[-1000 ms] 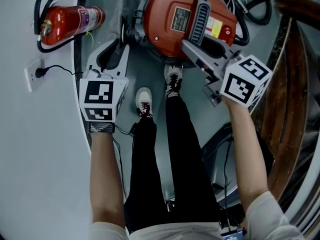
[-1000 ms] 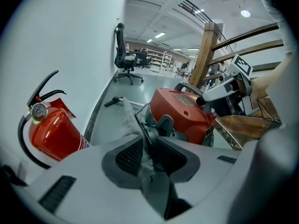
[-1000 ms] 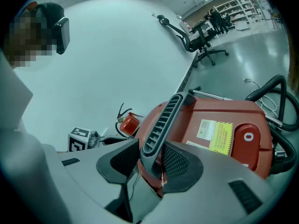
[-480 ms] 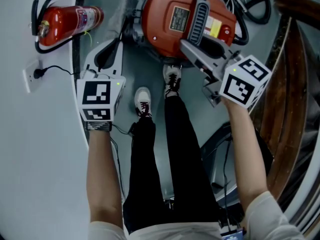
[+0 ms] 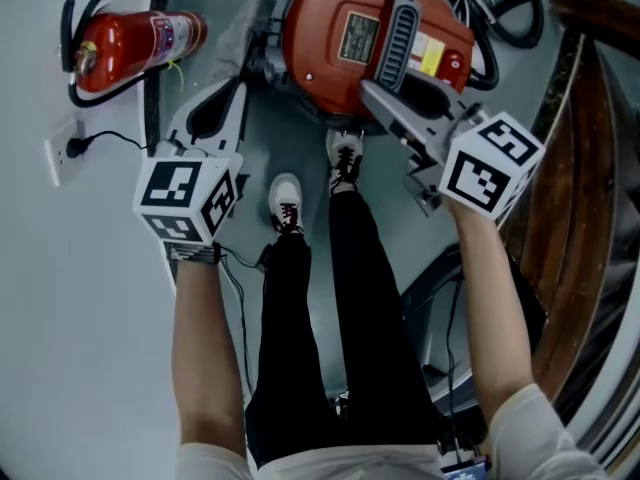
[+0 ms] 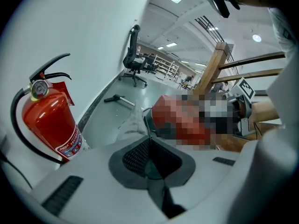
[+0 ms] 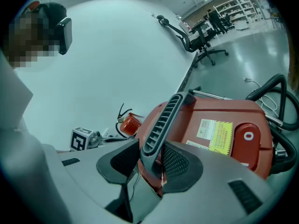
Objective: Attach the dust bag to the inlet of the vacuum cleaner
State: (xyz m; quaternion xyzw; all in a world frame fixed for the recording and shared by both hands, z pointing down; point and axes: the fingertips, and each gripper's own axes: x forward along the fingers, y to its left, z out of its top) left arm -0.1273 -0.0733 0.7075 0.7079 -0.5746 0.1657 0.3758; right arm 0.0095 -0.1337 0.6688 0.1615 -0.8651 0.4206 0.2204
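My right gripper (image 5: 385, 86) is closed on the dark handle (image 5: 400, 33) on top of the red vacuum cleaner (image 5: 330, 43). In the right gripper view the two pads sit on both sides of the handle (image 7: 163, 120) and touch it. My left gripper (image 5: 236, 83) is at the left of the vacuum cleaner, near the wall. Its jaws are pressed together at the tips. The pale grey cloth of the dust bag (image 6: 132, 122) begins exactly at those tips, so the jaws seem to pinch its edge. From there the dust bag (image 5: 240, 33) runs to the far side along the left flank of the vacuum cleaner. A red fire extinguisher (image 5: 135, 43) lies further left – by the wall – well apart from the bag
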